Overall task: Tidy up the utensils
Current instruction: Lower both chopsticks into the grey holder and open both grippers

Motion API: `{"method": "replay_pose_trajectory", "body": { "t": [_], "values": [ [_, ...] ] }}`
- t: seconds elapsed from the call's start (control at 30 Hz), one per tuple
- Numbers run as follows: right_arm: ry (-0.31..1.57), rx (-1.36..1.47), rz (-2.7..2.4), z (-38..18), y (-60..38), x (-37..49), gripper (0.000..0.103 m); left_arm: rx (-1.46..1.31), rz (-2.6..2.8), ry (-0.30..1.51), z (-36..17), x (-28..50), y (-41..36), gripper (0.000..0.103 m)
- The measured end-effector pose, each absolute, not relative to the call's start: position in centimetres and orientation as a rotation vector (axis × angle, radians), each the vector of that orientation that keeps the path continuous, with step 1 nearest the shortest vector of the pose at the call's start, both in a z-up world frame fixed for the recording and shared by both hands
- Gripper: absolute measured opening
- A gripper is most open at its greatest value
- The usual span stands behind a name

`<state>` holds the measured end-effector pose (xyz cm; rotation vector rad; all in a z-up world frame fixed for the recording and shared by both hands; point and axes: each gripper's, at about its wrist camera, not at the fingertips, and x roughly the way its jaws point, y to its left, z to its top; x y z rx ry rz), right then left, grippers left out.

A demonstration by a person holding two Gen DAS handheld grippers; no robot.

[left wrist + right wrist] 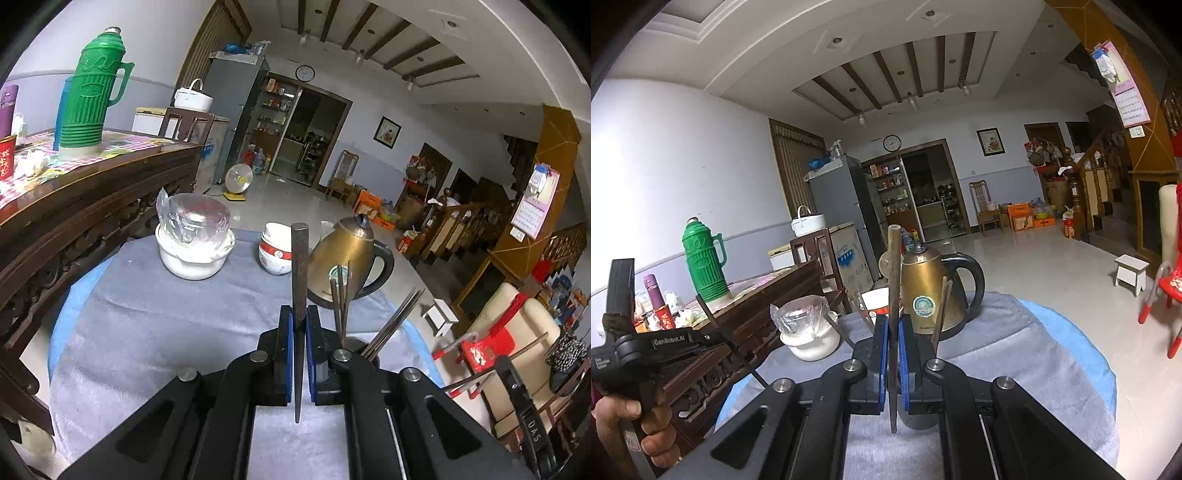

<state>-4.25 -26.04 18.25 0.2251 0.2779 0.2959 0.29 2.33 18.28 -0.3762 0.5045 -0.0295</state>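
Note:
My left gripper [299, 314] is shut on a dark chopstick [298, 266] that stands upright, thick end up, above the grey cloth. Just right of it a dark holder cup [352, 345] holds several chopsticks [391, 325] leaning out. My right gripper [893, 323] is shut on a brown wooden chopstick [894, 266], also upright. The holder cup [919, 421] sits low behind my right jaw, with one chopstick [942, 314] sticking up from it. The left gripper [635, 347] shows at the left of the right wrist view, its dark chopstick [731, 339] slanting down.
On the cloth-covered round table [147, 314] stand a gold kettle [347, 258], stacked bowls [275, 249] and a white pot with a plastic-wrapped lid [194, 236]. A carved wooden table [92, 192] with a green thermos [92, 92] is to the left. A red chair [484, 347] is right.

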Motion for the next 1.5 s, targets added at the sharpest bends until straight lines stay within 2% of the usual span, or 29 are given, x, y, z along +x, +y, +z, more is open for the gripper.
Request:
{"method": "replay_pose_trajectory", "body": {
  "t": [0.27, 0.53, 1.03, 1.5],
  "values": [
    [0.235, 0.232, 0.285, 19.8, -26.5, -4.1, 0.006, -0.405, -0.068, 0.435, 20.9, 0.5, 2.6, 0.006],
    [0.235, 0.235, 0.3, 19.8, -26.7, -4.3, 0.006, -0.418, -0.092, 0.441, 20.7, 0.5, 2.3, 0.006],
    [0.199, 0.162, 0.299, 22.9, -25.7, -4.5, 0.006, -0.52, -0.187, 0.396, 22.0, 1.5, 2.3, 0.006],
    [0.186, 0.175, 0.304, 24.7, -24.9, -3.0, 0.006, -0.483, -0.233, 0.358, 24.0, 2.7, 2.4, 0.006]
  ]
}}
